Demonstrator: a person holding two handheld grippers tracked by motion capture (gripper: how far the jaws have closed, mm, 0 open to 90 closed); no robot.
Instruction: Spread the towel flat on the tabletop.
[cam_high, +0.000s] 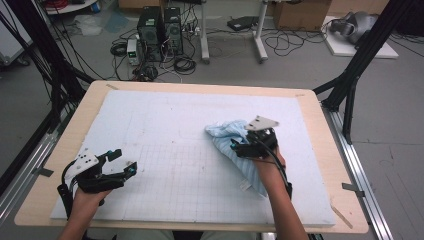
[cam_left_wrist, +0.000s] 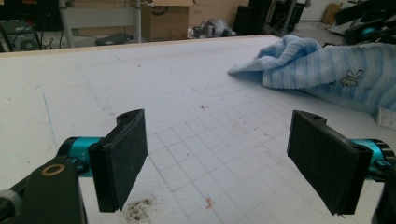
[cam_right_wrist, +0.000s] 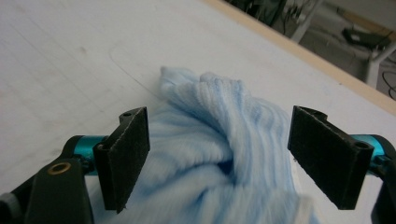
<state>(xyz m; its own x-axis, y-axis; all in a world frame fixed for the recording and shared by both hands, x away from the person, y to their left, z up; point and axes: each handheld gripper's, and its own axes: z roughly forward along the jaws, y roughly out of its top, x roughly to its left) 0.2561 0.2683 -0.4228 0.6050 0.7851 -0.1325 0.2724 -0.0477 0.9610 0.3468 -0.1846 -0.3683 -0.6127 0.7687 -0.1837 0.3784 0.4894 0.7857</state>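
White gridded counter (cam_high: 165, 165), light-blue striped towel (cam_high: 235, 150), two hand-held claws.

Right claw (cam_high: 245, 145): jaws spread wide, pads clear of the cloth on either side; towel (cam_right_wrist: 219, 154) bunched between and under them, a raised fold at the middle, not gripped. Left claw (cam_high: 122, 162): jaws released, nothing between them, over bare counter (cam_left_wrist: 196, 140) at the near left, well apart from the towel (cam_left_wrist: 327, 70). Towel: right of centre, crumpled at its far end beneath the right claw, long axis running diagonally from far-left to near-right, a small tag at the near end.
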